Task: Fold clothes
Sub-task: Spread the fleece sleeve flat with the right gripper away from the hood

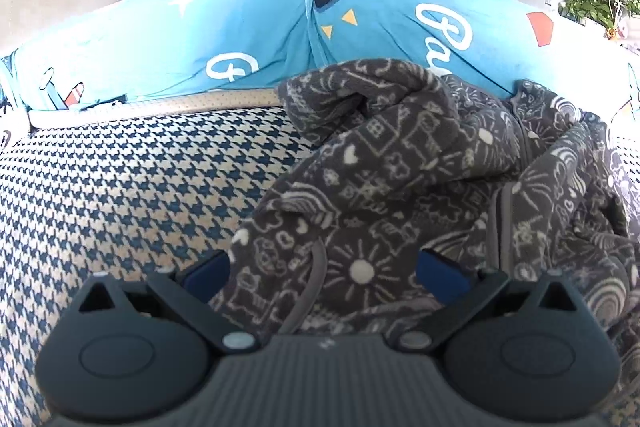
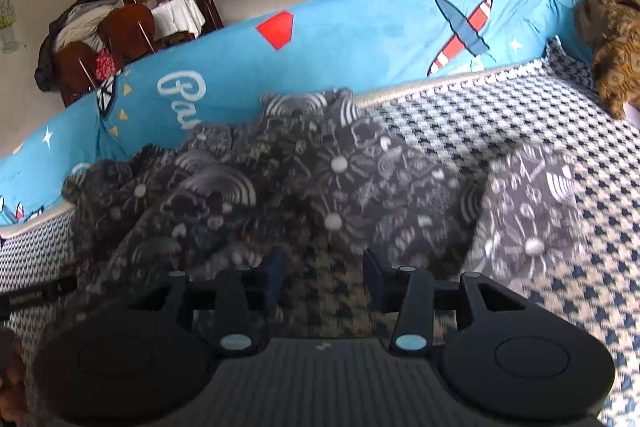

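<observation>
Where houndstooth shows, crumpled garment (image 1: 400, 179).

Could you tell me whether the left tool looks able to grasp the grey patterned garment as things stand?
Probably yes: the left tool is open, and the grey patterned garment already lies bunched between its blue pads on the houndstooth cover, nothing blocking.

Black left gripper (image 1: 324, 271), blue pads (image 1: 440, 277), seemingly ribbed grey housing

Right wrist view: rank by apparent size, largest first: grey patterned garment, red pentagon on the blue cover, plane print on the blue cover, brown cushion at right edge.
1. grey patterned garment, far the largest.
2. plane print and brown cushion look alike; the cushion is cut off by the frame edge, so no ranking between them.
3. red pentagon, smallest.
</observation>
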{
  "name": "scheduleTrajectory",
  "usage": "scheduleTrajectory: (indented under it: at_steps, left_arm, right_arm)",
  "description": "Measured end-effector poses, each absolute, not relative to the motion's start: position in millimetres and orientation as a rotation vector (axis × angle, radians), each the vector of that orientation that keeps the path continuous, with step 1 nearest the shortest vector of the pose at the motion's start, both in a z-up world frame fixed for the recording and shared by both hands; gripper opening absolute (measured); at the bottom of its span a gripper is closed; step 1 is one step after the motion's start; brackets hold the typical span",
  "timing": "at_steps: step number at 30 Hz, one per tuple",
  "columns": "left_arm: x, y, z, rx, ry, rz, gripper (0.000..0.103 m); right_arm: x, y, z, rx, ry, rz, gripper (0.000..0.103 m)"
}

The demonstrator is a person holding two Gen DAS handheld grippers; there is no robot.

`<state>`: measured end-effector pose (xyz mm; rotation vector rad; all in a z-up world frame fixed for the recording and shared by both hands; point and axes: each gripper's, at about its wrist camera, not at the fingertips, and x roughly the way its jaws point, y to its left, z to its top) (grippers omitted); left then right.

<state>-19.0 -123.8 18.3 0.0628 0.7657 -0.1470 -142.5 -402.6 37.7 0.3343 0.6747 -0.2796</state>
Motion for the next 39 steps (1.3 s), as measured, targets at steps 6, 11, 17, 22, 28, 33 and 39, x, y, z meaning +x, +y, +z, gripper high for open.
scheduleTrajectory:
  at_steps: [6, 11, 17, 22, 28, 33, 39]
  left_arm:
    - [-40, -116, 18, 0.072, 0.759, -0.156, 0.103]
    - [-55, -102, 17, 0.037, 0.768, -0.139, 0.103]
    - [-68, -83, 18, 0.028, 0.752, -0.074, 0.103]
    - [-74, -66, 17, -0.015, 0.771, -0.046, 0.103]
    - [-79, -49, 16, -0.064, 0.785, -0.016, 0.103]
    - [-80, -36, 13, -0.113, 0.808, -0.001, 0.103]
    - [-82, -26, 9, -0.15, 0.824, 0.012, 0.103]
  right_arm:
    - [-155, -391, 18, 0.391, 0.756, -0.225, 0.044]
    - [-157, -389, 3, 0.473, 0.809, -0.219, 0.045]
    - [-151, -389, -10, 0.553, 0.843, -0.238, 0.045]
    - [-146, -382, -15, 0.552, 0.842, -0.24, 0.048]
    - [-145, -369, -17, 0.506, 0.831, -0.232, 0.042]
    - [-145, -360, -20, 0.455, 0.813, -0.264, 0.02]
    - [-158, -352, -14, 0.447, 0.744, -0.267, 0.01]
